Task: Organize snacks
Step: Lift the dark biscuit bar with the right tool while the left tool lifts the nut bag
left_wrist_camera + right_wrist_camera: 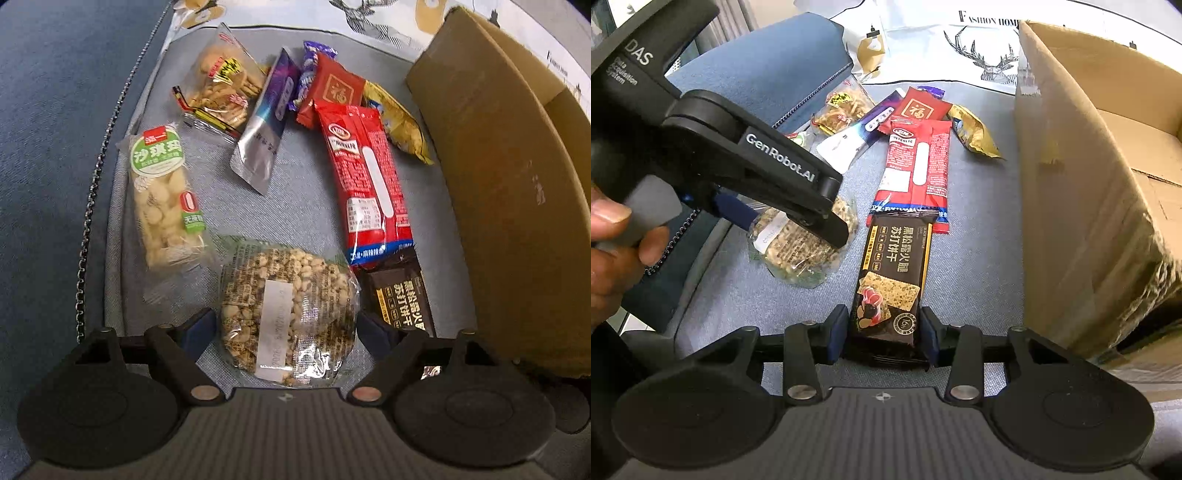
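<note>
Two grippers straddle snacks: the right gripper (pixel 882 334) pinches the black cracker pack's (pixel 890 273) near end, its length running away; the left gripper (pixel 286 326) stands spread around the round puffed-grain cake (pixel 288 306).

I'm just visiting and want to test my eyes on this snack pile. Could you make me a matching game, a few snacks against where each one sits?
Snacks:
1. round puffed-grain cake
2. black cracker pack
3. long red pack
4. gold bag

Places:
A. lying nearest the cardboard box, behind the red packs
B. between the jaws of the right gripper
C. between the jaws of the left gripper
D. in the middle of the pile, one end over the black pack

Pairs: 1-C, 2-B, 3-D, 4-A
</note>
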`<state>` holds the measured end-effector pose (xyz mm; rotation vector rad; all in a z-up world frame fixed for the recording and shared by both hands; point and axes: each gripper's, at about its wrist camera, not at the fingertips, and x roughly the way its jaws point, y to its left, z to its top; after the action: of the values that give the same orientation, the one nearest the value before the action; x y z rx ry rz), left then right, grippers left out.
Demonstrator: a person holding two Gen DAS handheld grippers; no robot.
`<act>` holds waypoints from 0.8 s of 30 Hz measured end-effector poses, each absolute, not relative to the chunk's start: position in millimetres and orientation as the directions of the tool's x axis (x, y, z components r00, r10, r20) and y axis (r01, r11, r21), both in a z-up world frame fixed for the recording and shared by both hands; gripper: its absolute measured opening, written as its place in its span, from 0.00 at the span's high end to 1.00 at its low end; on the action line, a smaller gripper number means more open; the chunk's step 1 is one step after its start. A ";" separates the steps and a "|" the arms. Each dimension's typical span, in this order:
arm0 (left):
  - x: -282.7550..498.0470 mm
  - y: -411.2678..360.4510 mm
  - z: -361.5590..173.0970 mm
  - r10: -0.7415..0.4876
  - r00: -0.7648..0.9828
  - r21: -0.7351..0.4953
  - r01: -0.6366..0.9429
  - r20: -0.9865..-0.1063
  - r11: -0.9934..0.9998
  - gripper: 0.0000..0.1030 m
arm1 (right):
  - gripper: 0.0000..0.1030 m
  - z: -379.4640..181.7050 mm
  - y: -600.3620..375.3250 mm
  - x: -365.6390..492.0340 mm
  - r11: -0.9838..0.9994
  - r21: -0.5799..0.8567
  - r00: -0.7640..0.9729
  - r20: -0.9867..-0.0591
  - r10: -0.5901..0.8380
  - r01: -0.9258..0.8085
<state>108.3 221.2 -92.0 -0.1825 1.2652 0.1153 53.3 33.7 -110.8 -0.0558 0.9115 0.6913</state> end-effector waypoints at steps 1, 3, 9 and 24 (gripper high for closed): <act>108.1 220.5 -92.4 -0.012 0.296 -0.068 -0.178 -0.955 0.982 0.15 | 0.56 -110.9 34.4 53.3 0.785 0.238 0.415 -0.742 0.526 -0.572; 109.4 217.7 -96.0 -0.009 0.291 -0.060 -0.167 -0.957 0.984 0.15 | 0.54 -111.1 34.4 53.6 0.785 0.238 0.415 -0.742 0.527 -0.571; 108.4 216.8 -97.4 -0.003 0.286 -0.050 -0.158 -0.958 0.986 0.15 | 0.52 -111.7 35.4 53.6 0.787 0.234 0.420 -0.740 0.525 -0.571; 109.4 213.4 -96.6 0.018 0.306 -0.022 -0.126 -0.952 0.992 0.18 | 0.60 -111.2 34.4 52.9 0.787 0.221 0.435 -0.732 0.524 -0.576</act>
<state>109.4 213.4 -96.6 -0.0982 1.2563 0.0954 52.9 34.4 -111.2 -0.0647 0.8875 0.6851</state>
